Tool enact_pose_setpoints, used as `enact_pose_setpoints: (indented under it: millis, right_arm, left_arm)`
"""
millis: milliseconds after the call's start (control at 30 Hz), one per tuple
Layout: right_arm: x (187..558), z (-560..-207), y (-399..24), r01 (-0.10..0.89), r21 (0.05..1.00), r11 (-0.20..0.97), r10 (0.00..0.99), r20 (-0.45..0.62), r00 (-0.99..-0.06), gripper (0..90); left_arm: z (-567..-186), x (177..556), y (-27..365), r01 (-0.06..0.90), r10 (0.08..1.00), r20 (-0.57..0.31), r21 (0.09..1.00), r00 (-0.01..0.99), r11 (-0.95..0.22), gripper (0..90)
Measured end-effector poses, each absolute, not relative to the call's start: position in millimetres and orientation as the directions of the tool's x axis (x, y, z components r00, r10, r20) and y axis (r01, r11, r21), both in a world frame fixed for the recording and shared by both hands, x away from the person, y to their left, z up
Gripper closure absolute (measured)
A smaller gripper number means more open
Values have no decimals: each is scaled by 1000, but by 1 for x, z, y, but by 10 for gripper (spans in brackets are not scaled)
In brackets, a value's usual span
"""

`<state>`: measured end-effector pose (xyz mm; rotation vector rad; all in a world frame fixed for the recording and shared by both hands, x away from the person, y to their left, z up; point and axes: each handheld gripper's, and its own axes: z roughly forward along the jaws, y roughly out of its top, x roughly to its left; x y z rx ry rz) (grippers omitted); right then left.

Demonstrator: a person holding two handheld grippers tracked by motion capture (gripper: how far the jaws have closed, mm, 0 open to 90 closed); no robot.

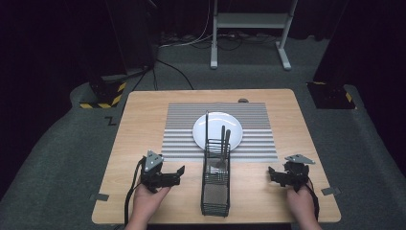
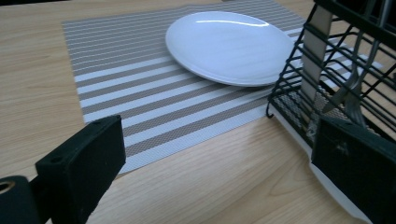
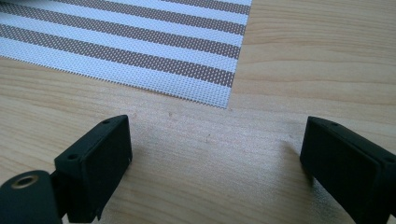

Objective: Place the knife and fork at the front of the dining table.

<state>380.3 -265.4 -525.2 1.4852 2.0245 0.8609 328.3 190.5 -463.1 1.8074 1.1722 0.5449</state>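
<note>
A white plate (image 1: 218, 128) lies on a striped placemat (image 1: 179, 136) in the middle of the wooden table (image 1: 139, 115). In front of it stands a black wire caddy (image 1: 216, 184) holding cutlery (image 1: 224, 143). My left gripper (image 1: 178, 173) rests open near the front edge, left of the caddy, with nothing between its fingers. In the left gripper view the plate (image 2: 231, 44), the placemat (image 2: 140, 88) and the caddy (image 2: 336, 70) with a knife and fork lie ahead. My right gripper (image 1: 273, 175) sits open to the right of the caddy; its view shows the placemat corner (image 3: 187, 60).
A small dark object (image 1: 243, 100) lies at the table's far edge. Tape tabs (image 1: 99, 197) mark the front corners. Beyond the table stand a white frame (image 1: 249, 21), cables and black stands with yellow striped bases (image 1: 103, 96).
</note>
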Motion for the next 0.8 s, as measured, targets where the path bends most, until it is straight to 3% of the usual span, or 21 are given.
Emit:
enact_pose_setpoints:
  millis: [467, 800]
  right_arm:
    - [380, -525, -265, 652, 728, 212, 956, -15, -294, 88]
    - [380, -525, -265, 652, 728, 212, 956, -15, -293, 89]
  left_arm:
    - [-435, 341, 171, 456, 852, -120, 877, 510, -149, 6]
    - [-418, 349, 152, 390, 848, -69, 905, 526, -168, 30]
